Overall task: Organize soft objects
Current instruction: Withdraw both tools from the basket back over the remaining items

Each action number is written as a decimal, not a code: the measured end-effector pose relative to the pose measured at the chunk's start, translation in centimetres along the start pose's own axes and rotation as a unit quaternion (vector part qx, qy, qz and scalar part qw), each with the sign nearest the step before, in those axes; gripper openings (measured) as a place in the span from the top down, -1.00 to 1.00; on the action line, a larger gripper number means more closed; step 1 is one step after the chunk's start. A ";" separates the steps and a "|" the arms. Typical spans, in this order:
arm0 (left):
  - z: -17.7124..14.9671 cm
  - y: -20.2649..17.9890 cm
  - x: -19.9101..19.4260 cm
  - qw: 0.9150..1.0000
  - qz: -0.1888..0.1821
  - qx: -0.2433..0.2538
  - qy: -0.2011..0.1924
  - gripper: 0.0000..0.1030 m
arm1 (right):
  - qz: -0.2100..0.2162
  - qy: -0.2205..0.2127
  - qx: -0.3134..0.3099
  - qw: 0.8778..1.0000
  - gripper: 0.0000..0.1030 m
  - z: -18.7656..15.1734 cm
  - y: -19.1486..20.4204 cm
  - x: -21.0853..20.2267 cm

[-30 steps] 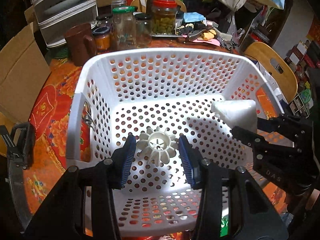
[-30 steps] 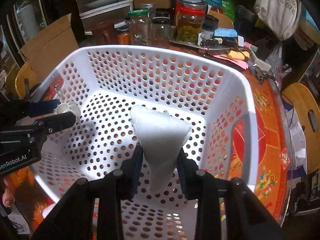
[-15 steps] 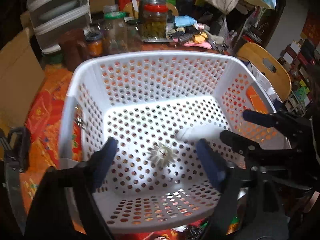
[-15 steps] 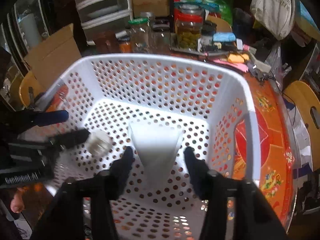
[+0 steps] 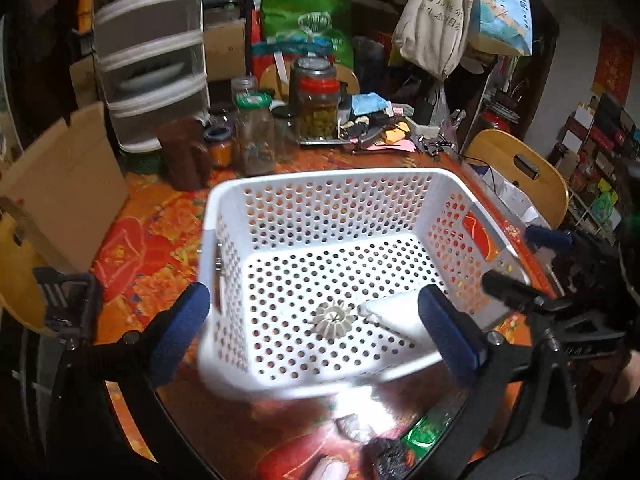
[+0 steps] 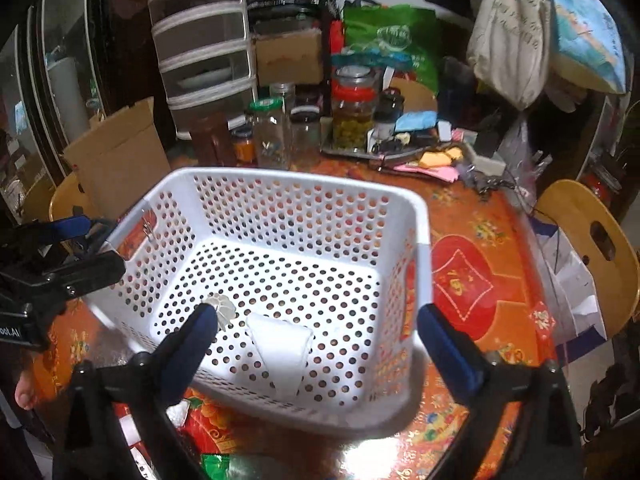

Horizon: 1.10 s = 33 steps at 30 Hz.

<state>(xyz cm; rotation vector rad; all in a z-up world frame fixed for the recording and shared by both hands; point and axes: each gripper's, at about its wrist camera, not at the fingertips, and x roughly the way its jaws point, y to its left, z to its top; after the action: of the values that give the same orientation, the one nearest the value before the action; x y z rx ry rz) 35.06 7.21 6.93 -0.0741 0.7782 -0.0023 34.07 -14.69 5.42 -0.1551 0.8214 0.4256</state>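
Note:
A white perforated basket (image 5: pixel 332 184) (image 6: pixel 280 184) stands on the orange table. On its floor lie a small white ribbed flower-shaped piece (image 5: pixel 334 317) (image 6: pixel 222 307) and a white cone-shaped soft object (image 5: pixel 396 314) (image 6: pixel 282 350), side by side. My left gripper (image 5: pixel 316 330) is open and empty, raised above the basket's near edge. My right gripper (image 6: pixel 318 338) is open and empty, also above the near edge. Each gripper shows at the side of the other's view.
Glass jars (image 5: pixel 318 106) (image 6: pixel 354 114), a brown jug (image 5: pixel 182 154) and clutter stand behind the basket. A cardboard box (image 5: pixel 60 176) is at the left, a wooden chair (image 6: pixel 592 240) at the right. Small packets (image 5: pixel 420 436) lie on the table's near edge.
Both grippers opened wide, let the ribbed piece and the cone drop onto the basket floor, then pulled up and back from the basket.

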 end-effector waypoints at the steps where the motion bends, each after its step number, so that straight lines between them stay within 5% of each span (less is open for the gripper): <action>1: -0.2 -0.1 -0.6 1.000 0.003 0.006 -0.006 -1.00 | 0.000 -0.004 0.001 1.000 -0.98 -0.1 0.1 -0.4; 20: -10.6 -2.2 -10.7 0.997 -0.002 0.028 -0.074 -1.00 | 0.006 -0.103 -0.009 0.995 -1.00 -6.2 1.5 -8.4; 28: -16.7 -1.5 -10.4 0.998 0.019 0.007 -0.066 -1.00 | -0.001 -0.091 -0.021 0.996 -1.00 -13.8 3.5 -8.6; 33: -20.4 -1.5 -9.9 0.998 0.024 -0.006 -0.060 -1.00 | 0.037 -0.065 0.008 0.997 -1.00 -18.2 3.3 -7.6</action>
<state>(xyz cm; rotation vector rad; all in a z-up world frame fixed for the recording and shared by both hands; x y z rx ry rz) 13.74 4.70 -0.58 -0.0670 0.6599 0.0520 15.81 -19.41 -1.23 -0.0803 0.7047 0.4941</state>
